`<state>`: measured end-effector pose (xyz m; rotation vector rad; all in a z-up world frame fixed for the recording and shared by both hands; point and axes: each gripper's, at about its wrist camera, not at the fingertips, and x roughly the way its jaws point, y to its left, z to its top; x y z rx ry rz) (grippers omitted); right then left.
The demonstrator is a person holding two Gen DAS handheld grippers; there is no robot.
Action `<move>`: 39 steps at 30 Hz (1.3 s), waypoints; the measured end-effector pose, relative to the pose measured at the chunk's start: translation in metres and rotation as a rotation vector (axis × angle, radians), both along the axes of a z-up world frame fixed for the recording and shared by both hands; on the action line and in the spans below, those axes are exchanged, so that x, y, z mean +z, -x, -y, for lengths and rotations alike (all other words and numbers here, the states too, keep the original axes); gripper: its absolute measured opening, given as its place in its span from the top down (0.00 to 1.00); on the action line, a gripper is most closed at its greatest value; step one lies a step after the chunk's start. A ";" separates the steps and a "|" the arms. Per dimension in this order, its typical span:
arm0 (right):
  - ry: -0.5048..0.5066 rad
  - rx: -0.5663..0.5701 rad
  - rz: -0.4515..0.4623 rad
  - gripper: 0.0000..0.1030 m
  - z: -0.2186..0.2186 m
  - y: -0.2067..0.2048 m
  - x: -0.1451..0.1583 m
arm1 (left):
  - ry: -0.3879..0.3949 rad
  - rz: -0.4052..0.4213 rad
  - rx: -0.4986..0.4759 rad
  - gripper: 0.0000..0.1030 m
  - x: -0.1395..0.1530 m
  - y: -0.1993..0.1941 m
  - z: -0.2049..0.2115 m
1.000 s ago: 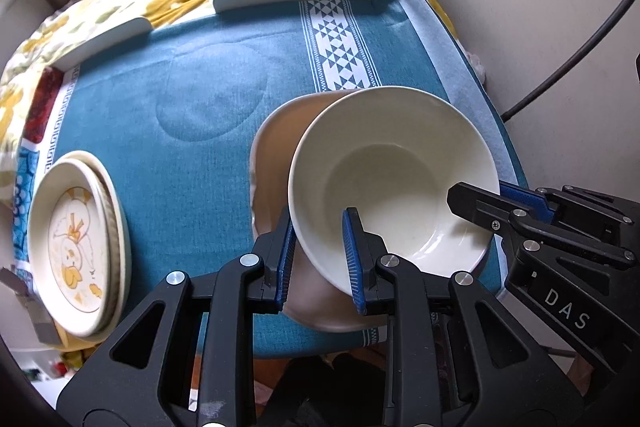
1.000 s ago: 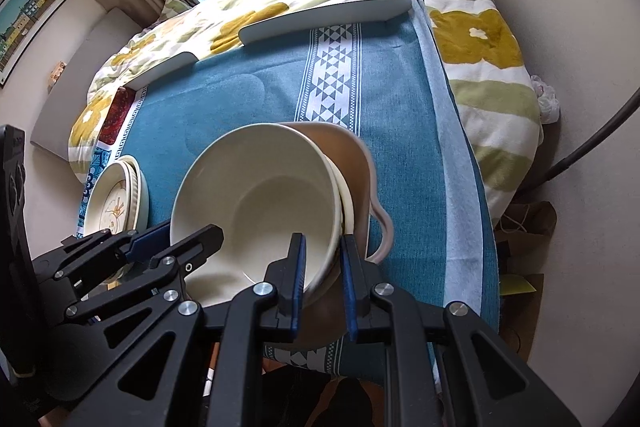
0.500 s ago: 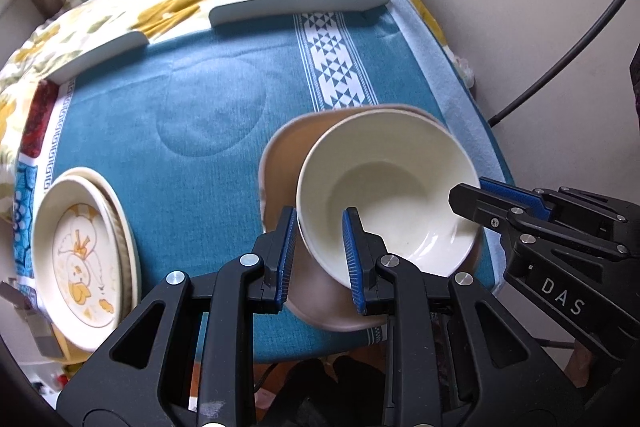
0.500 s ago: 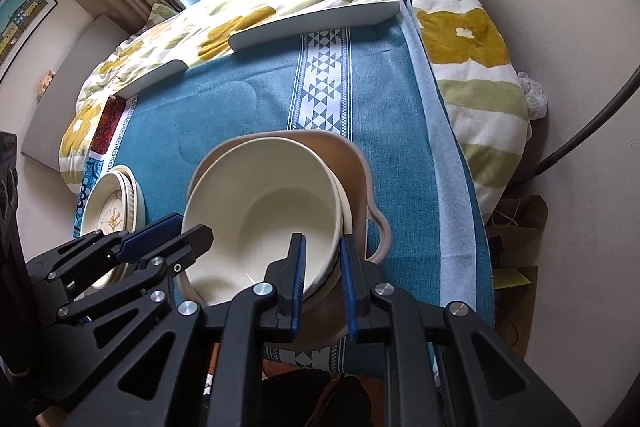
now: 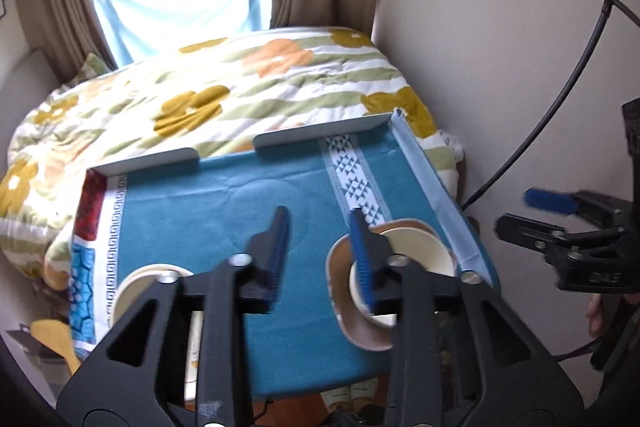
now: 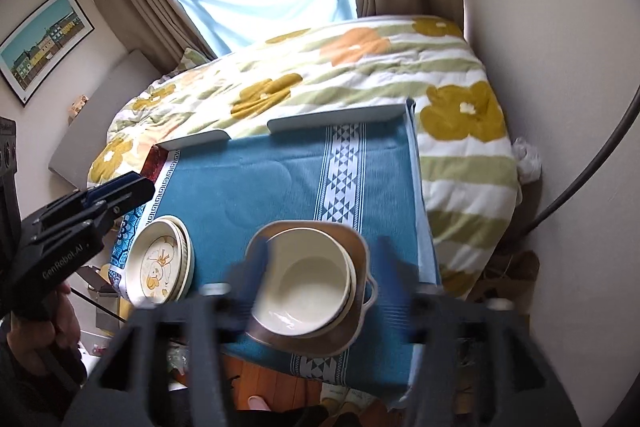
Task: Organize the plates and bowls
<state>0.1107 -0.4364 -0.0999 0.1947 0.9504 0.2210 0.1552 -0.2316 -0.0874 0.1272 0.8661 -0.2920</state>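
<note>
A cream bowl sits nested in another cream bowl inside a tan handled dish at the table's front right; it also shows in the left wrist view. A stack of cream plates with a yellow cartoon print lies at the front left, and shows in the left wrist view. My left gripper is open and empty, raised above the table. My right gripper is open and empty above the bowl stack, blurred by motion.
The table has a teal cloth with a white patterned stripe. A floral quilt covers the bed behind it. A wall stands on the right with a black cable. The floor shows below the front edge.
Both grippers let go of the cream bowl, opened, and pulled up and back. The bowl now rests nested in the tan dish.
</note>
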 end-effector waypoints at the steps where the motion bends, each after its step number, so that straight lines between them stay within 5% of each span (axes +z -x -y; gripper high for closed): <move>1: 0.003 0.004 0.012 0.15 0.000 0.003 0.000 | -0.021 0.001 0.007 0.20 -0.001 0.000 -0.001; 2: 0.009 0.007 0.023 0.15 0.000 0.005 0.000 | -0.029 0.027 0.013 0.00 -0.002 0.003 -0.003; 4: 0.026 0.016 0.045 0.15 -0.001 0.009 -0.002 | -0.039 0.061 0.005 0.00 -0.003 0.010 -0.008; 6: 0.066 0.032 0.041 0.10 -0.001 0.011 -0.005 | -0.078 0.010 -0.029 0.00 -0.010 0.011 -0.009; 10: 0.195 0.089 -0.079 0.10 0.001 0.011 -0.016 | -0.131 -0.083 -0.105 0.00 -0.028 0.017 -0.015; 19: 0.248 0.172 -0.287 0.12 0.009 0.009 -0.073 | -0.136 -0.352 -0.176 0.02 -0.107 0.010 -0.003; 25: 0.277 0.241 -0.410 0.39 -0.002 -0.011 -0.115 | -0.145 -0.483 -0.187 0.26 -0.151 0.001 0.013; 28: 0.227 0.257 -0.436 0.44 -0.004 -0.017 -0.125 | -0.114 -0.520 -0.193 0.35 -0.159 -0.004 0.016; 32: 0.216 0.274 -0.463 0.55 -0.009 -0.024 -0.138 | -0.125 -0.546 -0.203 0.52 -0.170 -0.012 0.024; 34: 0.176 0.279 -0.476 0.69 -0.012 -0.027 -0.143 | -0.119 -0.561 -0.209 0.60 -0.176 -0.015 0.029; 39: 0.137 0.276 -0.463 0.77 -0.014 -0.025 -0.151 | -0.096 -0.556 -0.235 0.77 -0.187 -0.015 0.041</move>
